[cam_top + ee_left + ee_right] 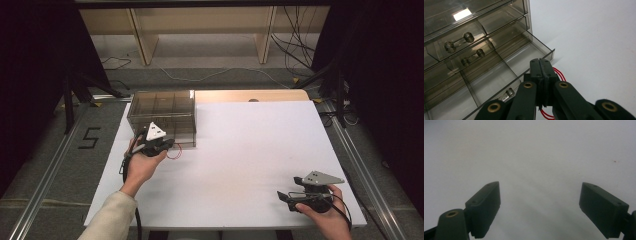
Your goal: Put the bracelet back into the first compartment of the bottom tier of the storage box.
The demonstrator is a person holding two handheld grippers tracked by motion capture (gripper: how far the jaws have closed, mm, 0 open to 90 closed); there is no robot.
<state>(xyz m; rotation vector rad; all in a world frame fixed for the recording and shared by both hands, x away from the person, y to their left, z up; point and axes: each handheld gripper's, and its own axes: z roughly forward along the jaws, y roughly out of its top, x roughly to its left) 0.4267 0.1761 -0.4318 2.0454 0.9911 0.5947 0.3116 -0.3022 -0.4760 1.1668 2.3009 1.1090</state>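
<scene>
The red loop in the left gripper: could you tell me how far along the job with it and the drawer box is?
Done: the bottom drawer of the smoky drawer box stands pulled out, and the left gripper is shut on the red loop. In hand: that gripper holds the loop by the drawer's corner. Left: setting the loop in a compartment and, probably, closing the drawer. The right gripper rests open over the white table.

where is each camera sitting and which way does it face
High view: above the person's side, looking forward and down on the white table; both hands and forearms enter from below.
Left gripper view: rides the left tongs, shut on a red loop, facing the smoky drawer box.
Right gripper view: rides the right tongs, open, facing bare table.
Shared: high and left gripper views both show the drawer box and red loop.
</scene>
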